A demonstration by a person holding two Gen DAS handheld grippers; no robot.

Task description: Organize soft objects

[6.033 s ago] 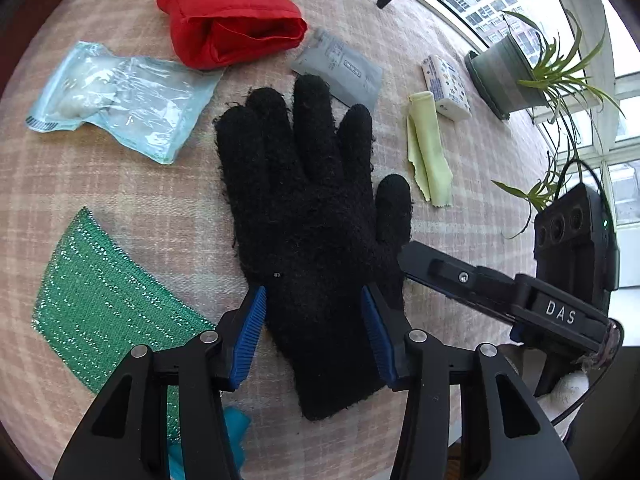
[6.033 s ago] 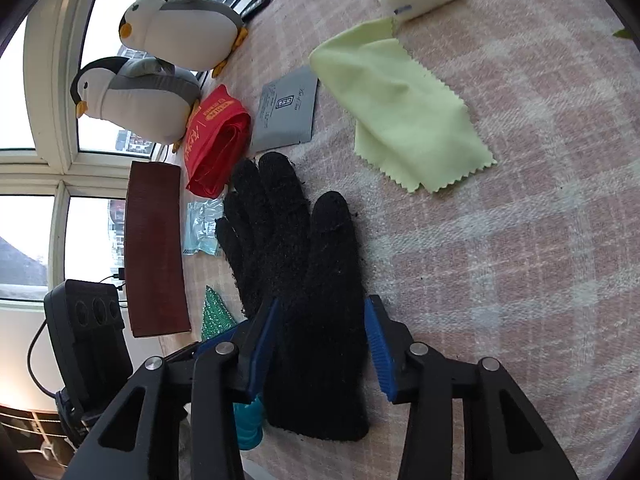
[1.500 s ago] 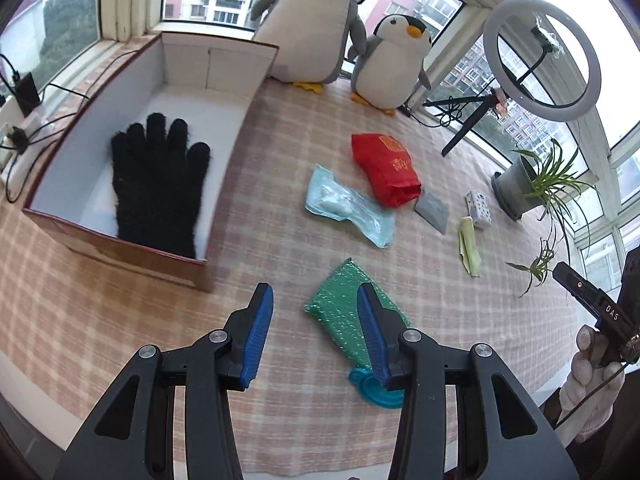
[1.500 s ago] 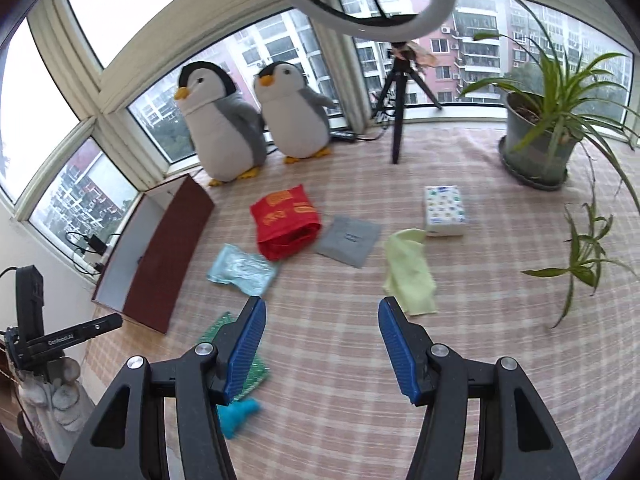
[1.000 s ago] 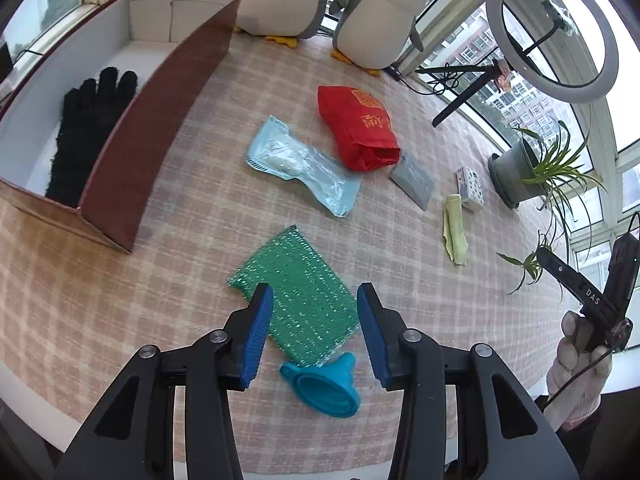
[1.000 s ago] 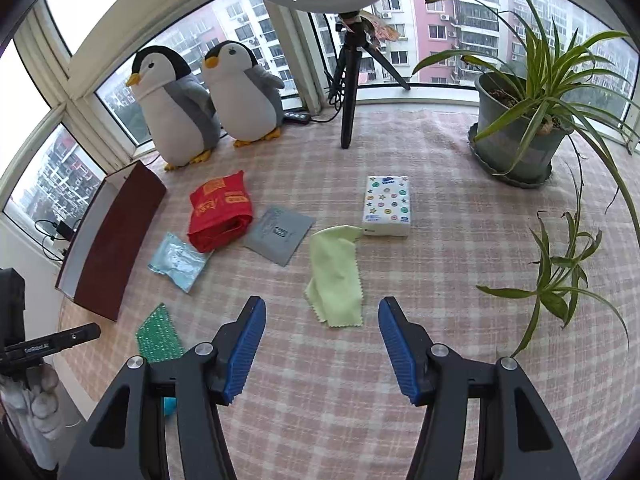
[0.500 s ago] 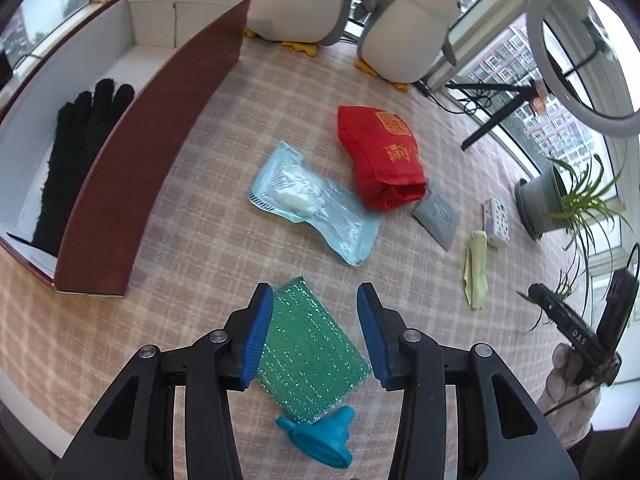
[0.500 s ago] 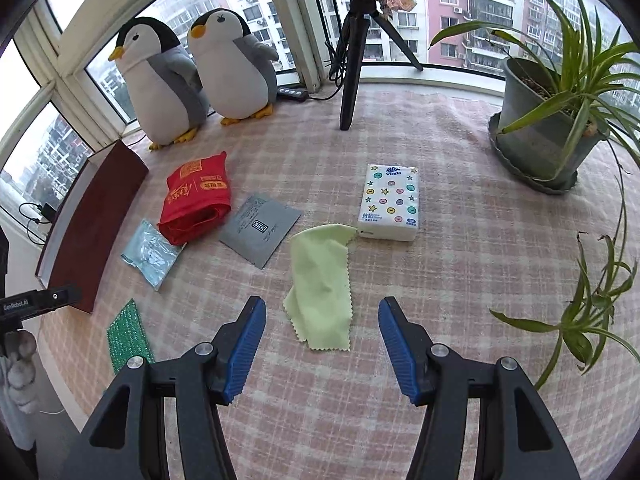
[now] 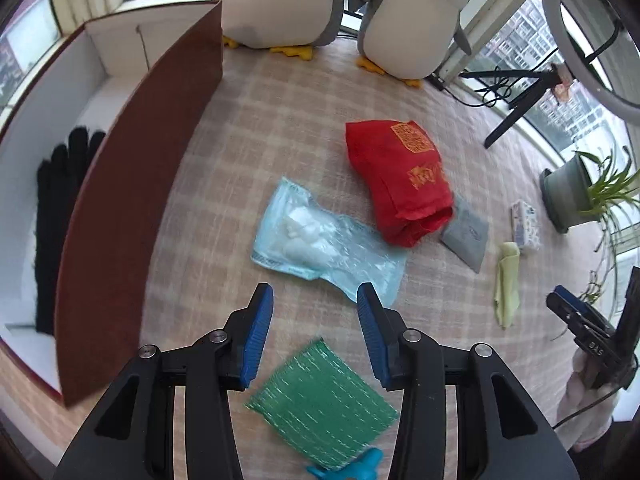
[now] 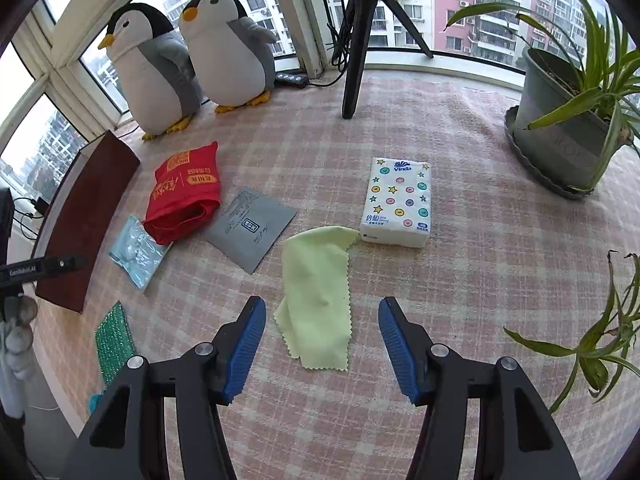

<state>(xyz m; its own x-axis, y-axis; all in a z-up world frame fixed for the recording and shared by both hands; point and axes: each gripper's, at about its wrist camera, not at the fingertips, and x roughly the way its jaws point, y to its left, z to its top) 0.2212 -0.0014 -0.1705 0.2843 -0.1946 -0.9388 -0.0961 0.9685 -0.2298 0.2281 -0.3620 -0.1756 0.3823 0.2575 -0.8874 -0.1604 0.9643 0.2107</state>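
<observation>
1. Left gripper (image 9: 315, 330): jaws partly open and empty. Just below and between its fingers lies the green scrubbing cloth (image 9: 320, 404), with a teal funnel (image 9: 348, 470) at the cloth's near corner, cut off by the bottom edge of the view.
2. Right gripper (image 10: 322, 338): jaws open wider, also empty. The yellow-green cloth (image 10: 318, 296) lies flat between and just ahead of the fingers, untouched.
3. Only the left view looks into the open box (image 9: 132, 184) – the black glove (image 9: 52, 224) lies on its white floor, far to the left of the fingers. The right view shows just the box's brown outer wall.
4. Only the right view shows the tissue pack (image 10: 398, 202) plainly, touching the yellow cloth's far corner.
5. Ahead of the left fingers: the clear plastic packet (image 9: 324, 246), then the red bag (image 9: 400, 184) overlapping the grey sachet (image 9: 466, 236).
6. Bare checked tablecloth (image 10: 500, 272) lies right of the right gripper, up to the potted plant (image 10: 568, 128).
7. Farthest off, two plush penguins (image 10: 188, 56) stand at the window edge beside a tripod (image 10: 360, 36).
</observation>
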